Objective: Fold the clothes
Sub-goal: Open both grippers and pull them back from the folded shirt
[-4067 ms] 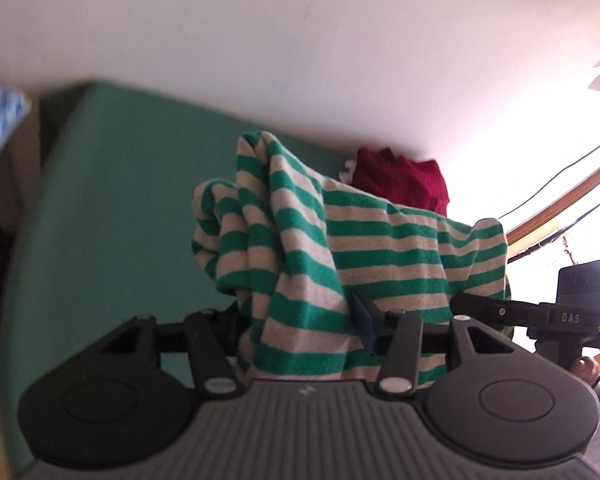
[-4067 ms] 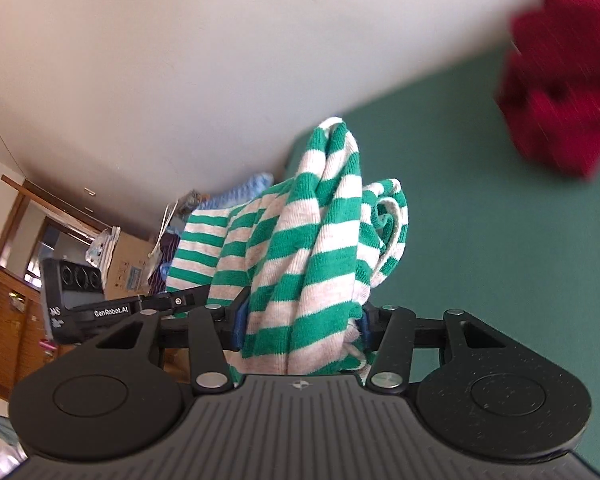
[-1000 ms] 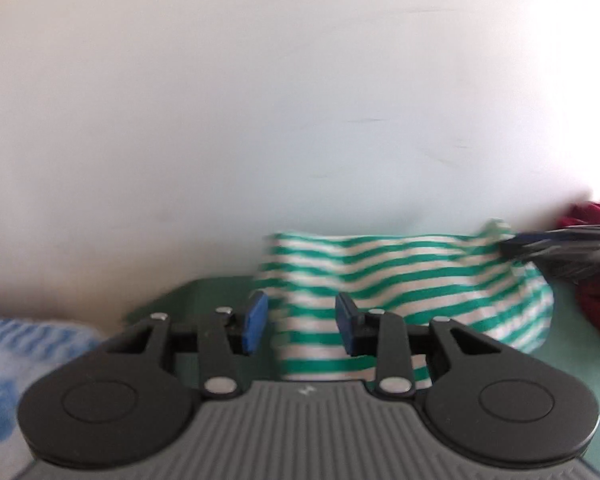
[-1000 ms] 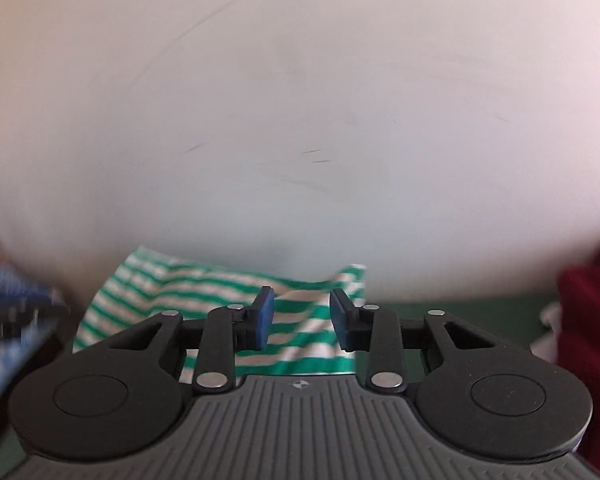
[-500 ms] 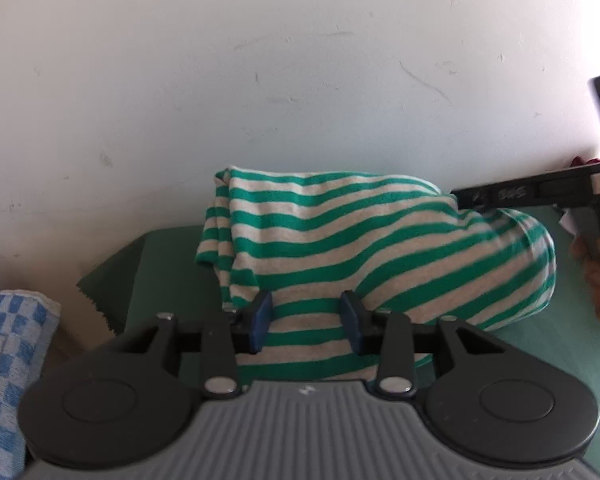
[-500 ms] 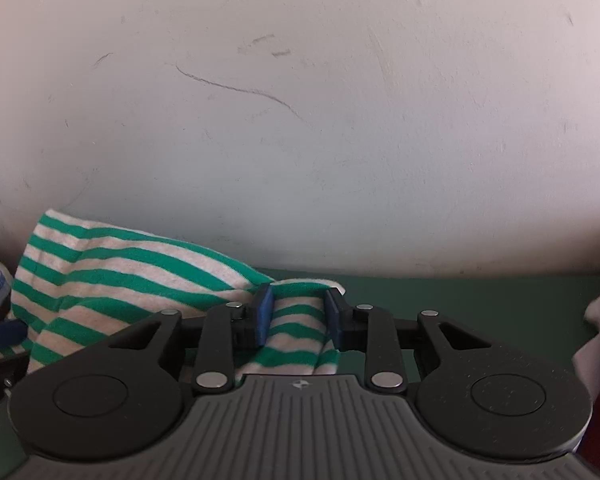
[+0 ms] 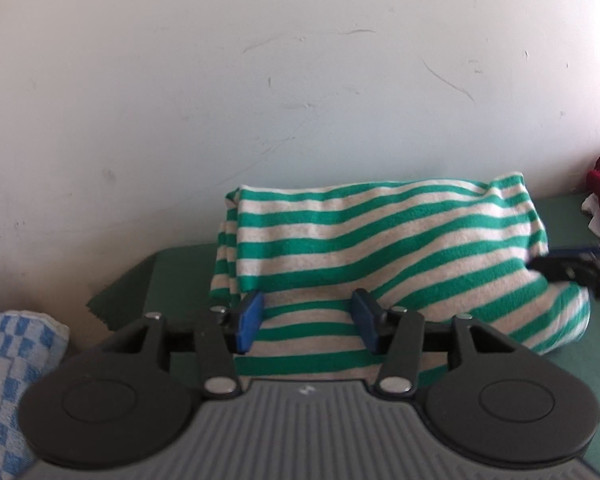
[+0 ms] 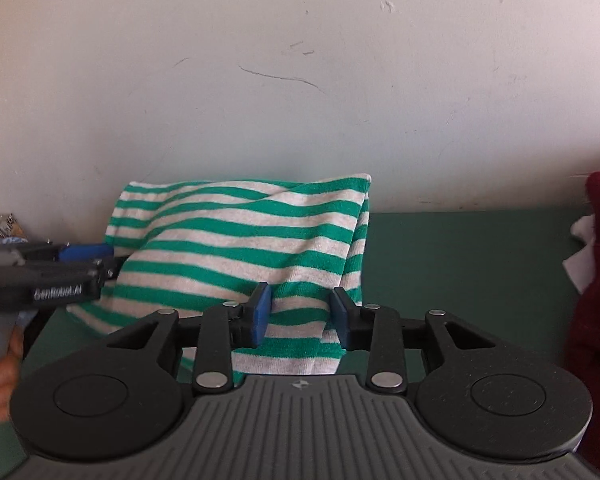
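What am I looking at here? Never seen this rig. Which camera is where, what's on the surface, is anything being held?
There is no robot arm. A person holds a two-finger tool in each hand, and each tool carries a wide-angle camera looking forward past its own blue-tipped fingers.

In the left view, the left hand-held gripper is open over a striped garment. In the right view, the right hand-held gripper is open too, at the same garment's other end. Neither grips anything: the garment lies folded on a green cover against a white wall.

A dark red garment lies to the right, and a blue checked cloth to the left.
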Motion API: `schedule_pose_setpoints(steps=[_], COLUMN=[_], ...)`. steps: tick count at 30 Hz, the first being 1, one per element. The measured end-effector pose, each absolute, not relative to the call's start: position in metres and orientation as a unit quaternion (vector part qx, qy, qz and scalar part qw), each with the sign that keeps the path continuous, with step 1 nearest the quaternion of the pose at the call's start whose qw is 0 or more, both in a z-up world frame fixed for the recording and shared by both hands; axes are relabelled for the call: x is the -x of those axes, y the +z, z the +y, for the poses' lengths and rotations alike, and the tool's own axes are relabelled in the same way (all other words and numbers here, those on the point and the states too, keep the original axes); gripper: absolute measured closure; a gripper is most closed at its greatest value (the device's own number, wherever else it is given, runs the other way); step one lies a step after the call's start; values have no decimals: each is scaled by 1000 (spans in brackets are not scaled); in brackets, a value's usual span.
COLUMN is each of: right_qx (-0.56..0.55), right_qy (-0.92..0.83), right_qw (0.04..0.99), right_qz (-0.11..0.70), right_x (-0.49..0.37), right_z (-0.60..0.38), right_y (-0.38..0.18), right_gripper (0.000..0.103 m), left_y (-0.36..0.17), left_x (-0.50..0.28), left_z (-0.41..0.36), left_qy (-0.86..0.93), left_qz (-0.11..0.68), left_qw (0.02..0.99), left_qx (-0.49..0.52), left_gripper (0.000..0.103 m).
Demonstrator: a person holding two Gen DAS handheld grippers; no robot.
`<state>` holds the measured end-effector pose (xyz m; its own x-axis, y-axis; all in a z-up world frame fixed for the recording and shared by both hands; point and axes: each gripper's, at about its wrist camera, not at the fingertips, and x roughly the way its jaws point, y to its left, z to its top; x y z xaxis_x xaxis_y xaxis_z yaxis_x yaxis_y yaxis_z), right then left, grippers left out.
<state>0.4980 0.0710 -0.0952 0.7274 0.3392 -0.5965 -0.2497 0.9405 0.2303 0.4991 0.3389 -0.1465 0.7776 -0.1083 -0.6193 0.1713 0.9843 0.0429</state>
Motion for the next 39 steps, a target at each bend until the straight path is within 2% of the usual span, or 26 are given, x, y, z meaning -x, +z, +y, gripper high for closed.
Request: schedule_pose_setpoints(steps=[2, 5, 7, 8, 9, 10, 13, 15, 20, 24, 28, 34, 39], right_qx=[-88, -94, -116, -124, -119, -114, -82, -59, -52, -81, -53, -60, -49], right_qy=[155, 147, 132, 123, 108, 93, 59, 65, 65, 18, -15, 35, 63], right_qw=[920, 922, 934, 938, 938, 937, 929, 916, 890, 888, 877, 883, 887], right_qz=[349, 346, 312, 300, 309, 317, 355, 391, 449, 452, 478, 464, 454], right_x=[-512, -500, -467, -449, -428, -407, -334, -292, -208, -200, -204, -189, -161], right_z=[69, 60, 48, 43, 39, 35, 30, 55, 85, 89, 103, 117, 89], right_y=[-97, -88, -79, -75, -72, -69, -75, -93, -120, -114, -107, -106, -93], right_gripper=[55, 57, 56, 49, 40, 38, 32, 21, 18, 16, 14, 14, 14], left_y=[-141, -123, -112, -109, -105, -104, -111, -119, -125, -120, -107, -92, -82], left_x=[-500, -486, -458, -441, -423, -402, -340, -307, -240, -215, -191, -157, -128], left_z=[338, 343, 346, 347, 348, 350, 339, 326, 303, 293, 289, 279, 271], left_qy=[-72, -69, -50, -36, -22, -16, -16, -19, -27, 1, 29, 70, 98], left_qz=[335, 336, 312, 307, 301, 300, 334, 362, 400, 408, 407, 406, 403], left_qw=[938, 938, 946, 948, 950, 951, 939, 929, 916, 912, 912, 910, 909], left_qx=[-54, -54, -72, -77, -83, -79, -75, -69, -29, -34, -39, -48, -35], left_gripper=[49, 44, 27, 22, 10, 3, 2, 2, 1, 1, 1, 1, 1])
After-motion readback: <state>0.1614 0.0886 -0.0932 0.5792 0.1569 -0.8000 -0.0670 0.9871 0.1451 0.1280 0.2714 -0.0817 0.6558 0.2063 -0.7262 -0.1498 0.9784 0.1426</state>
